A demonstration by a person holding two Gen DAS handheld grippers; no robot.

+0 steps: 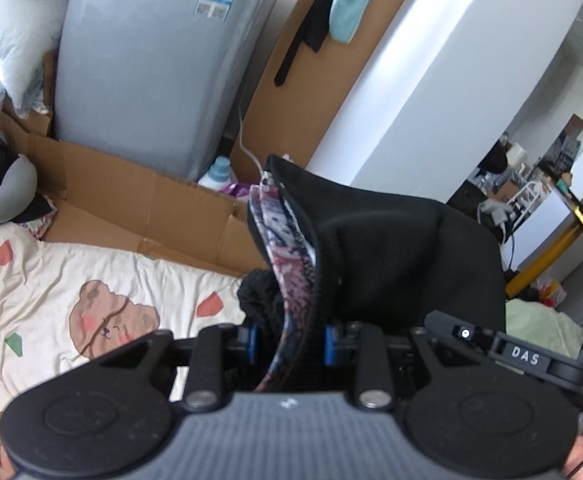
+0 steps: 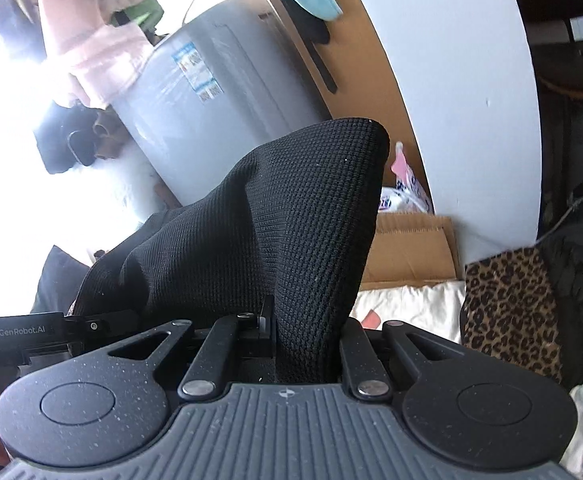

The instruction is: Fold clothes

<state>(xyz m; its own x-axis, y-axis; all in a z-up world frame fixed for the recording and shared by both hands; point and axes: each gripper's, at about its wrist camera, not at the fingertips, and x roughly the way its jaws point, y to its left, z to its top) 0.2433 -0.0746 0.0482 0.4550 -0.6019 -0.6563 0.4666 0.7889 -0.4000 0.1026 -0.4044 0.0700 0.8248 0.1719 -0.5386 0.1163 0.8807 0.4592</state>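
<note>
The black knit garment [image 1: 391, 248] fills the centre of both views, lifted above the bear-print bedsheet [image 1: 91, 304] at lower left. The left gripper [image 1: 289, 344] has its fingers clenched on a hem with patterned lining; the right gripper [image 2: 307, 344] grips a bunched fold, its fingertips buried in cloth. Most of the garment is cut off.

Daylight blows out the left; fisheye-bent edges, slight blur.
</note>
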